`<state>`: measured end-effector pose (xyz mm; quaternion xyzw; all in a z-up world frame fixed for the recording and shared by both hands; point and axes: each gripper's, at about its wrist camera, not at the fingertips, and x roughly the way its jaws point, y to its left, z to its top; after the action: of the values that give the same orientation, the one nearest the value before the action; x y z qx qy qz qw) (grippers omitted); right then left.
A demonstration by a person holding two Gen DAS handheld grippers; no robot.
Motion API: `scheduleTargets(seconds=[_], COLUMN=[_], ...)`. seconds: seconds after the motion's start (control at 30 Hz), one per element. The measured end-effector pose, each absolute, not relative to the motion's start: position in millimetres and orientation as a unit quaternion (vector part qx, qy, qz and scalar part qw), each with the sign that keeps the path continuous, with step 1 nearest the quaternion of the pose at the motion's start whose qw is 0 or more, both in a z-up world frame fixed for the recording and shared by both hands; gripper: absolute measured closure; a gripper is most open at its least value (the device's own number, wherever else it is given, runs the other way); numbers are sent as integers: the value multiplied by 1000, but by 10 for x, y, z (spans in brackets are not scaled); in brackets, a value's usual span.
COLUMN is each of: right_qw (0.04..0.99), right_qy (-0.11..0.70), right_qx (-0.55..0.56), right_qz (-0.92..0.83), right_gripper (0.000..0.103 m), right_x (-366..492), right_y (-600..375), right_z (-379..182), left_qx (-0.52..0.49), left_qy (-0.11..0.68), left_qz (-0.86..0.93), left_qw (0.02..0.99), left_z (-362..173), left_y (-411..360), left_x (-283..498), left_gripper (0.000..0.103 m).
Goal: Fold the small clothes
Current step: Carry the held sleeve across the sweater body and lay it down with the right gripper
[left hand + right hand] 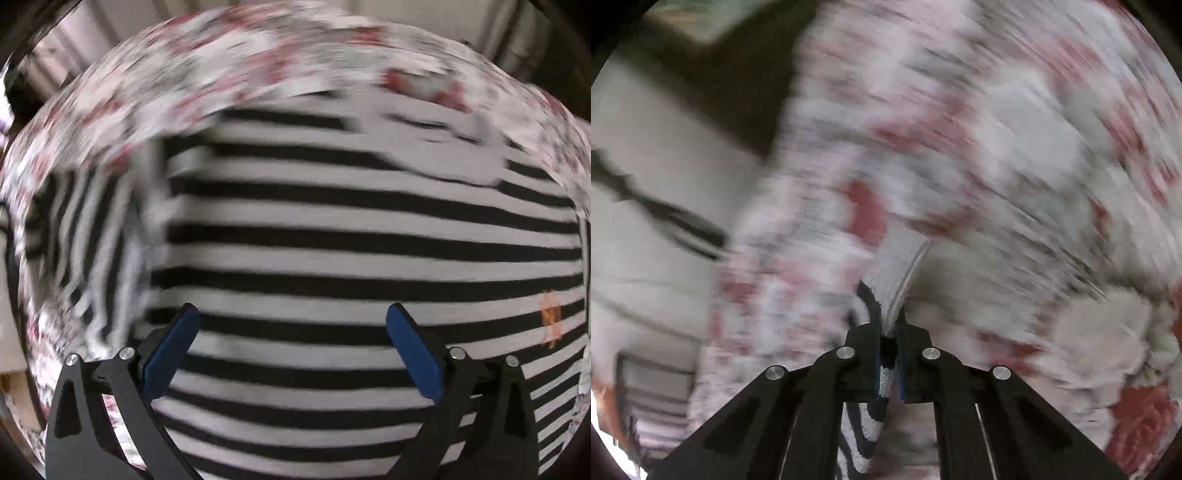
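A black-and-white striped top [369, 236] lies spread on a floral cloth [229, 62]. Its left sleeve [81, 229] lies folded at the left, and a small orange mark [550, 317] sits at its right side. My left gripper [291, 314] is open and empty just above the top's lower middle, its blue pads [173, 350] wide apart. In the right wrist view my right gripper [888, 317] is shut on a piece of the striped top [862, 424], which hangs between and below the fingers. That view is heavily blurred.
The floral cloth [997, 147] in white, grey and red covers the surface under both grippers. Pale furniture [657, 184] and a dark area show at the left of the right wrist view, beyond the cloth's edge. A wall [424, 14] is behind.
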<state>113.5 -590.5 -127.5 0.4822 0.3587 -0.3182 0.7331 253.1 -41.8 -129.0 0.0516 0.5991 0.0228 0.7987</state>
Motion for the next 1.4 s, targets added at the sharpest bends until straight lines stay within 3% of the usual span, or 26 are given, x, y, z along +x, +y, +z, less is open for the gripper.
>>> scheduleTargets(seconds=[0.17, 0.3, 0.37, 0.43, 0.57, 0.7, 0.97, 1.2, 1.4], right_qw=[731, 726, 726, 735, 780, 827, 871, 892, 892], right_qy=[367, 377, 373, 363, 344, 322, 319, 361, 407], right_qx=[482, 479, 486, 489, 443, 405, 362, 270, 190], right_qz=[-315, -319, -312, -297, -278, -222, -87, -7, 45], right_gripper=[95, 82, 83, 95, 95, 95, 95, 96, 96], right_x=[1108, 1139, 1132, 1138, 1277, 1467, 1795, 1890, 2094], right_y=[-5914, -5965, -5984, -5980, -5823, -5410, -4105, -2899, -2200], right_z=[-1281, -1349, -1376, -1350, -1036, -596, -65, -93, -350], left_qx=[61, 61, 102, 129, 128, 110, 202, 145, 88], left_qy=[585, 597, 618, 617, 611, 606, 575, 577, 587], left_qz=[-37, -79, -81, -60, -66, -54, 17, 73, 49], left_qw=[808, 796, 775, 774, 778, 786, 793, 801, 803], left_z=[-1216, -1292, -1514, -1674, -1621, -1442, -1095, -913, -923], left_y=[-1470, -2208, -2530, -2680, -2738, -2369, -994, 356, 301], left_x=[2676, 2791, 2858, 2870, 2798, 2761, 2351, 2057, 2113], left_gripper=[4, 4, 4, 4, 4, 4, 4, 4, 4])
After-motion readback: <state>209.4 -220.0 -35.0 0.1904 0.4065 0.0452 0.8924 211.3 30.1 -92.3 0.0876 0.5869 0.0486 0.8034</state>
